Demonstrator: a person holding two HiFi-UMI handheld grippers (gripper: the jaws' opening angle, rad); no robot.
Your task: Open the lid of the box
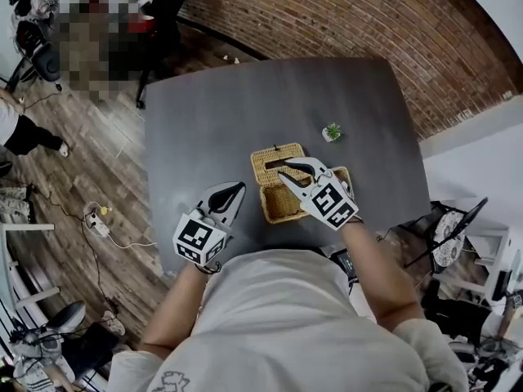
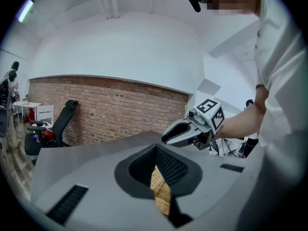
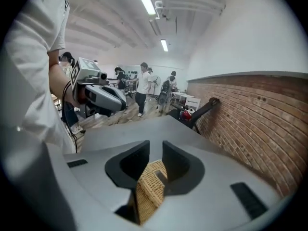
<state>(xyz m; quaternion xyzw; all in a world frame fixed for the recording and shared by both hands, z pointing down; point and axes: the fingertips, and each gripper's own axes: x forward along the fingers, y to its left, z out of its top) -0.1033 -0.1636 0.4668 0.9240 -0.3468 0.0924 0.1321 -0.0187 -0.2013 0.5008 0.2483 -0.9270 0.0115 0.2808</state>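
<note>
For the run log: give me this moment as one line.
lid raised, box interior showing | right tongs at lid, grip unclear | left tongs shut, beside box

Tan woven box [image 1: 280, 203], dark grey table [image 1: 237, 109]

Lab-like workspace: brick wall [image 1: 327, 15], wood floor [image 1: 82, 162], office chair [image 2: 62, 121], floor cables [image 1: 131, 243], people [image 3: 143, 85] at benches.

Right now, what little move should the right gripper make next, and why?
Probably nudge the wicker lid a bit further back. The lid already sits off the wicker box, whose inside shows, and the right gripper hangs over the lid's near edge with jaws apart. The left gripper is beside the box.
</note>
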